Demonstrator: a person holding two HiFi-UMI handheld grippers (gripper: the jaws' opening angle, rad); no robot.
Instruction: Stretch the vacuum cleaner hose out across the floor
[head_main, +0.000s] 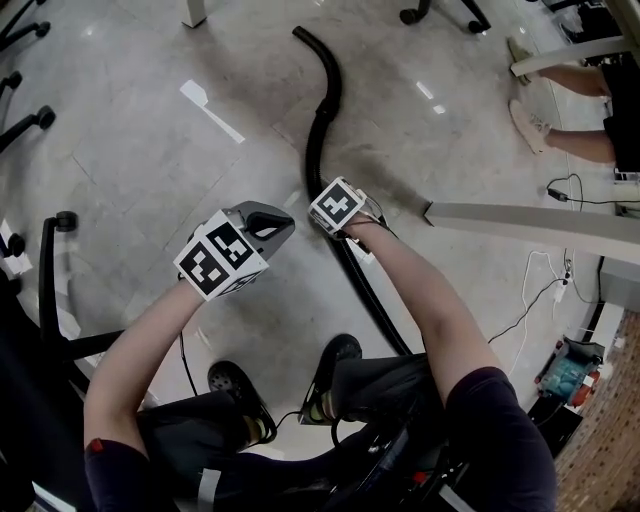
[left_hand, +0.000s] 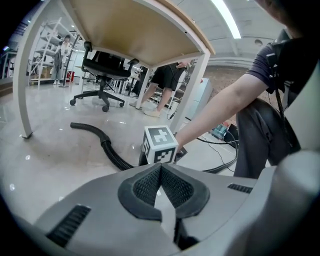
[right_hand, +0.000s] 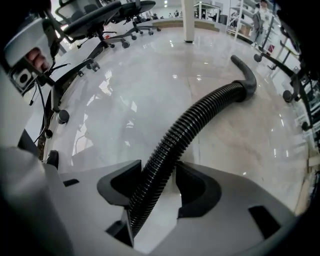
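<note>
A black ribbed vacuum hose (head_main: 322, 120) lies on the pale glossy floor. It curves from its smooth nozzle end at the far top down toward my feet. My right gripper (head_main: 335, 207) is low over the hose and shut on it. In the right gripper view the hose (right_hand: 200, 117) runs between both pads (right_hand: 159, 167) and away to the bent nozzle. My left gripper (head_main: 283, 222) hovers just left of the right one, shut and empty (left_hand: 161, 167). From the left gripper view I see the hose (left_hand: 107, 148) beyond the right gripper's marker cube (left_hand: 160, 145).
A white desk foot (head_main: 530, 218) lies on the floor to the right, with cables (head_main: 540, 290) beside it. Another person's legs and shoes (head_main: 545, 100) are at the top right. Office chair bases (head_main: 50, 250) stand at the left. My own feet (head_main: 330, 375) are below the grippers.
</note>
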